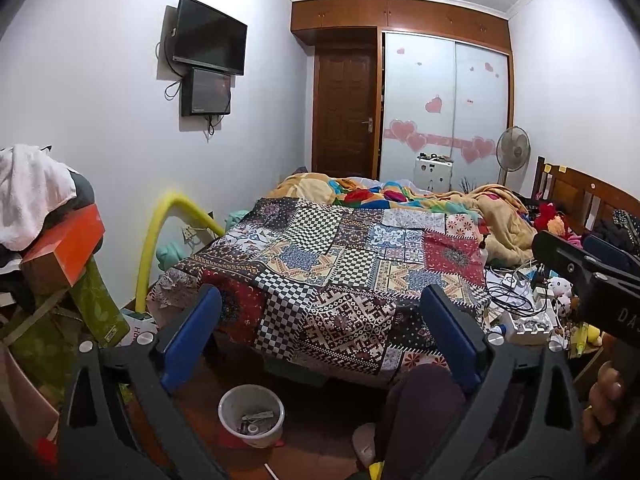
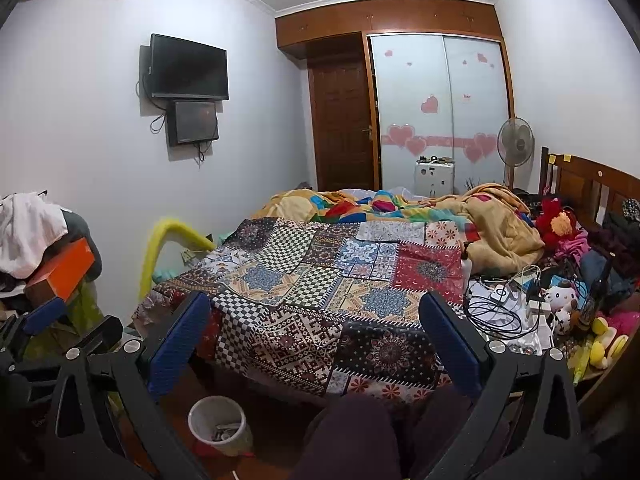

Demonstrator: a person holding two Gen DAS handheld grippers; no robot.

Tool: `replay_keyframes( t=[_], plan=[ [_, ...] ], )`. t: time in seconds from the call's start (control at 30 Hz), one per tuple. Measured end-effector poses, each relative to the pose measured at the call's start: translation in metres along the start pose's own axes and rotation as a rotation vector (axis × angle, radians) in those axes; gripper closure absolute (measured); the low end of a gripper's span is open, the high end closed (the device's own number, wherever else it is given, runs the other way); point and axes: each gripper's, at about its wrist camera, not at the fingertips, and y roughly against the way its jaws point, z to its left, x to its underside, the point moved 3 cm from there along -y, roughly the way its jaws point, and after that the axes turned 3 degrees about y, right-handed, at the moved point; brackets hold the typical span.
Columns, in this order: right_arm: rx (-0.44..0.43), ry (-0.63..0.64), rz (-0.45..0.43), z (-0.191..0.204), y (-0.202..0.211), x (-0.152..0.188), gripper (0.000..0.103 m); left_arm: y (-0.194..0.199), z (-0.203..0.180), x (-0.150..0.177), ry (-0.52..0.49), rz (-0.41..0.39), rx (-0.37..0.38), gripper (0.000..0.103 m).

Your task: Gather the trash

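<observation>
A small white trash bin [image 1: 251, 416] stands on the floor by the foot of the bed, with several scraps inside; it also shows in the right wrist view [image 2: 218, 424]. My left gripper [image 1: 320, 328] is open and empty, held above the bed's near corner. My right gripper [image 2: 316, 332] is open and empty over the patchwork bedspread [image 2: 328, 280]. The right gripper's body [image 1: 592, 280] shows at the right edge of the left wrist view. A heap of cables, chargers and small items [image 2: 512, 308] lies on the bed's right side.
Plush toys [image 2: 560, 300] and clothes crowd the headboard side. A pile of clothes and an orange box [image 1: 68, 248] stands at left. A yellow foam tube [image 1: 160, 232] leans by the wall. A fan [image 1: 514, 152], a door and a wardrobe stand at the back. My knee [image 2: 352, 432] is below.
</observation>
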Motion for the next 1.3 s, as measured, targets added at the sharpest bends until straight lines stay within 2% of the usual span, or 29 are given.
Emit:
replay_keyframes(
  t=[1.3],
  plan=[
    [0.015, -0.007, -0.002, 0.0059, 0.0051, -0.0014, 0.0, 0.001, -0.004, 0.0028, -0.014, 0.003, 0.016, 0.002]
  ],
)
